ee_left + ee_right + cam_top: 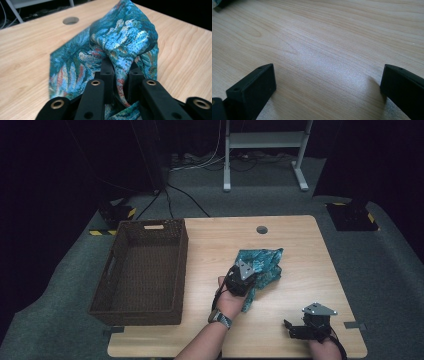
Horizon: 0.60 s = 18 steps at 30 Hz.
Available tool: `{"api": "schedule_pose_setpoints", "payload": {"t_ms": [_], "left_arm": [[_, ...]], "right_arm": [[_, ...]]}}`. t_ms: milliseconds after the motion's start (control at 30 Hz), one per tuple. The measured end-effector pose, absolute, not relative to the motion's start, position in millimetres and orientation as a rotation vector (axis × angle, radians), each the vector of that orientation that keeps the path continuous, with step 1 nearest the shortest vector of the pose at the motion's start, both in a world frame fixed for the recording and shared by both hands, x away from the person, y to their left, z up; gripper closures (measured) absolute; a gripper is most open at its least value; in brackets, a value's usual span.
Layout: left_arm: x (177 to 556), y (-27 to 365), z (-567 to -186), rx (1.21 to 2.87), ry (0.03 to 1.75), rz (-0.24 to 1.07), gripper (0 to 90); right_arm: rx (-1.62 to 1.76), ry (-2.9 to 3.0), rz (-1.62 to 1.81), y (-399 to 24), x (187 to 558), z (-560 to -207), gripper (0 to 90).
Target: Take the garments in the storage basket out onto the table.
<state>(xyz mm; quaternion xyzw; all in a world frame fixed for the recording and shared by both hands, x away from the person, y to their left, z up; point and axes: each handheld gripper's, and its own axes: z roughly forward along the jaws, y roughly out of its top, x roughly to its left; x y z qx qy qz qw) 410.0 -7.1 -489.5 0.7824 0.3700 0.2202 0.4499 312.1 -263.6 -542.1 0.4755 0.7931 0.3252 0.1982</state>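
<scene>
Dark room, grey floor, wooden bench. Far left on the bench: brown wicker basket, well apart from the rest. Mid-bench: teal patterned cloth, bunched, lying on the wood near a round hole. Left tool is at the cloth's near edge, jaws pinching a raised fold between them. Right tool sits low at the near right corner, jaws spread wide over bare wood.
</scene>
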Motion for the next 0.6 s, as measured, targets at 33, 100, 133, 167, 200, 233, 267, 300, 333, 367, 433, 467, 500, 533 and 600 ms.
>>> {"api": "schedule_pose_setpoints", "payload": {"t_ms": [33, 100, 133, 167, 200, 233, 267, 300, 333, 367, 433, 467, 500, 533, 600], "left_arm": [[410, -10, -493, 1.956, 0.917, 0.530, 77.9], [410, -12, -494, 1.965, 0.917, 0.525, 77.2], [411, -14, -496, 1.976, 0.918, 0.519, 76.3], [411, -14, -496, 1.976, 0.918, 0.519, 75.0], [411, -17, -498, 1.998, 0.916, 0.506, 75.0], [411, -19, -499, 2.010, 0.913, 0.501, 72.4], [411, -21, -500, 2.021, 0.910, 0.497, 70.9], [411, -23, -501, 2.031, 0.906, 0.493, 69.2], [411, -24, -501, 2.043, 0.901, 0.491, 67.2], [411, -25, -502, 2.052, 0.895, 0.482, 66.2], [410, -27, -503, 2.059, 0.888, 0.474, 64.9], [410, -28, -503, 2.063, 0.887, 0.463, 60.0], [410, -28, -503, 2.070, 0.884, 0.448, 57.9], [410, -28, -503, 2.071, 0.884, 0.434, 55.4], [411, -28, -504, 2.073, 0.880, 0.409, 50.1]], "right_arm": [[1.331, 2.219, 0.910, -264, 312, -542, 0.0], [1.330, 2.219, 0.910, -264, 312, -542, 0.0], [1.330, 2.219, 0.910, -264, 312, -542, 0.0], [1.330, 2.219, 0.910, -264, 312, -542, 0.0], [1.330, 2.219, 0.910, -264, 312, -542, 0.0], [1.330, 2.219, 0.910, -264, 312, -542, 0.0], [1.330, 2.220, 0.910, -264, 312, -542, 0.0], [1.330, 2.220, 0.910, -264, 312, -542, 0.0], [1.330, 2.220, 0.910, -264, 312, -542, 0.0], [1.329, 2.220, 0.909, -264, 312, -542, 0.0], [1.329, 2.220, 0.909, -264, 312, -542, 0.0], [1.329, 2.220, 0.909, -264, 312, -542, 0.0], [1.329, 2.220, 0.910, -264, 312, -542, 0.0], [1.330, 2.220, 0.910, -264, 312, -542, 0.0], [1.330, 2.220, 0.910, -264, 312, -542, 0.1]]}}
